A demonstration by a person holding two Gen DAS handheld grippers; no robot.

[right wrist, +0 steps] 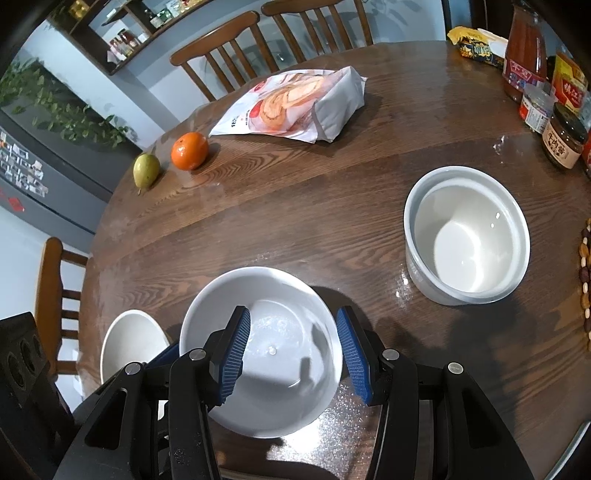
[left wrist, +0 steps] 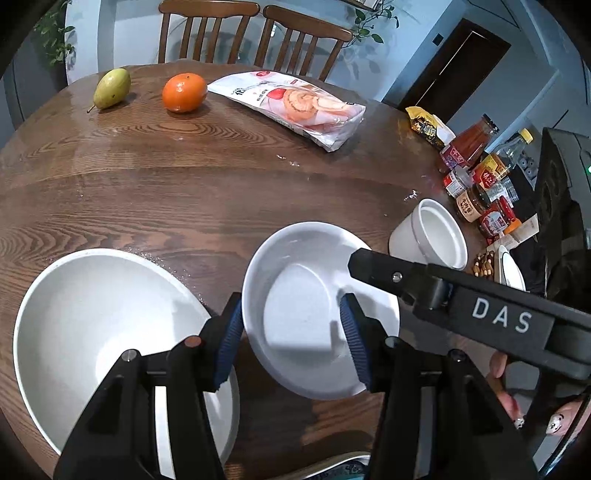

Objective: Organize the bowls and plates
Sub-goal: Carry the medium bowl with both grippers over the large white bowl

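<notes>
A small white bowl (left wrist: 306, 295) stands on the brown wooden table (left wrist: 184, 192), with both grippers at it. My left gripper (left wrist: 291, 314) is open: its left pad lies by the bowl's outer left wall and its right pad hangs inside the bowl. My right gripper (right wrist: 291, 321) is open over the same bowl (right wrist: 273, 295), left pad inside and right pad just outside the right rim. One of its fingers (left wrist: 373, 266) reaches over the bowl's right rim. A large white bowl (left wrist: 110, 325) sits to the left. A deep white bowl (right wrist: 465, 240), with a second nested inside, stands to the right.
A pear (left wrist: 112, 88), an orange (left wrist: 184, 92) and a snack bag (left wrist: 295, 103) lie at the far side. Jars and bottles (left wrist: 476, 177) crowd the right edge. Wooden chairs (left wrist: 255, 33) stand behind the table. A person's hand (left wrist: 502, 380) grips the right tool.
</notes>
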